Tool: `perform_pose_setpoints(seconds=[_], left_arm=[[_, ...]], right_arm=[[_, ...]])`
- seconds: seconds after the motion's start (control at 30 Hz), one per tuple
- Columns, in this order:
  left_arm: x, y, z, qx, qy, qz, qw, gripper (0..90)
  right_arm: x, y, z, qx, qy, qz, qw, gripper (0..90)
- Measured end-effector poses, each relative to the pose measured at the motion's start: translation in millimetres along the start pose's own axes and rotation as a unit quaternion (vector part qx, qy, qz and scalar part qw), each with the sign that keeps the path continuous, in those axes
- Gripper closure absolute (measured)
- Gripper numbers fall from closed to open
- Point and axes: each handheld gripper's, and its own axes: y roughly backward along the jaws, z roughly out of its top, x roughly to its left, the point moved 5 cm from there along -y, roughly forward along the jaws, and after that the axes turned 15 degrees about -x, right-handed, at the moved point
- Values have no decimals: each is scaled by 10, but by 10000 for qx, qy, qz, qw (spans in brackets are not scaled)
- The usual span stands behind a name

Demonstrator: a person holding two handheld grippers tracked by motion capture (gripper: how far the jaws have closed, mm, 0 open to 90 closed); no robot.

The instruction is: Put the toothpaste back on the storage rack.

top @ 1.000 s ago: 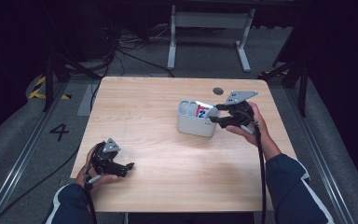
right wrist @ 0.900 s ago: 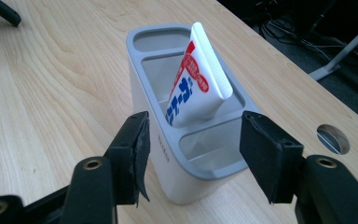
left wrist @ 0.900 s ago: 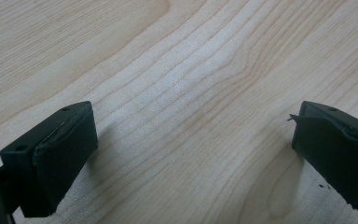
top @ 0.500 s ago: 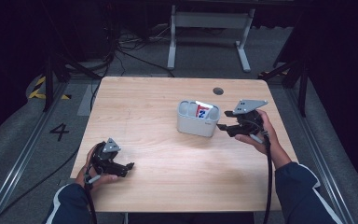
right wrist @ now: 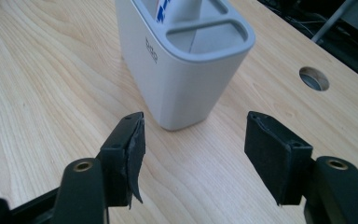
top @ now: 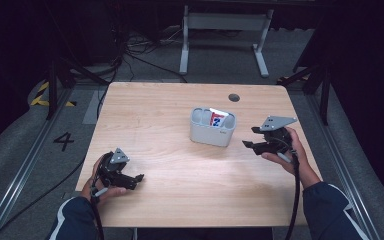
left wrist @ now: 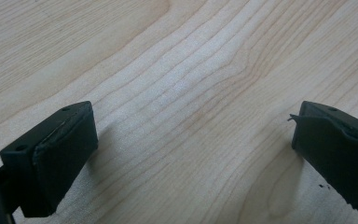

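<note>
A grey compartmented holder [top: 211, 134] stands on the wooden table [top: 150, 115], right of centre. A white packet with red and blue print [top: 216, 117] stands in it. My right gripper [top: 248, 145] sits just right of the holder, pointing at it and apart from it. Its jaws have just been opening and nothing is between them. In the right gripper view the holder [right wrist: 182, 60] rises just beyond the right gripper's [right wrist: 196, 149] open pads. My left gripper [top: 138, 179] rests near the front left, open over bare wood [left wrist: 191, 116].
A round cable hole [top: 234, 97] lies in the table behind the holder, seen too in the right gripper view as a hole [right wrist: 314, 78]. A white metal stand [top: 225, 22] and cables are on the floor beyond the table. Dark rails flank both sides.
My right gripper has drawn back from the holder's rim, to the right and lower toward the table, and its jaws stand wider. The left gripper has not moved.
</note>
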Motion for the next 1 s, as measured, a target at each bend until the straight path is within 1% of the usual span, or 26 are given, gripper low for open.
perform_pose_setpoints(seconds=[0.17, 0.3, 0.4, 0.43, 0.53, 0.57, 0.8, 1.0], left_arm=[[-2, 0, -1, 0, 11, 5, 10000, 5], [-2, 0, 0, 0, 12, 6, 10000, 5], [0, 0, 0, 1, 2, 3, 10000, 5], [-2, 0, -1, -1, 13, 6, 10000, 5], [-2, 0, 0, -2, 15, 6, 10000, 5], [-2, 0, 0, -2, 15, 6, 10000, 5], [-2, 0, -1, -2, 14, 6, 10000, 5], [-2, 0, -1, 0, 13, 5, 10000, 5]], right_arm=[[-17, 81, -135, 41, -34, -93, 9999, 379], [-22, 128, -226, 35, -58, -132, 9999, 376], [-15, 177, -315, 66, -79, -151, 9998, 371], [-11, 198, -347, 82, -119, -155, 9998, 370], [-14, 241, -415, 108, -93, -199, 9997, 366], [-11, 264, -444, 128, -128, -219, 9996, 365], [-21, 370, -577, 153, -122, -319, 9993, 355], [-35, 495, -700, 114, -206, -405, 9989, 341]])
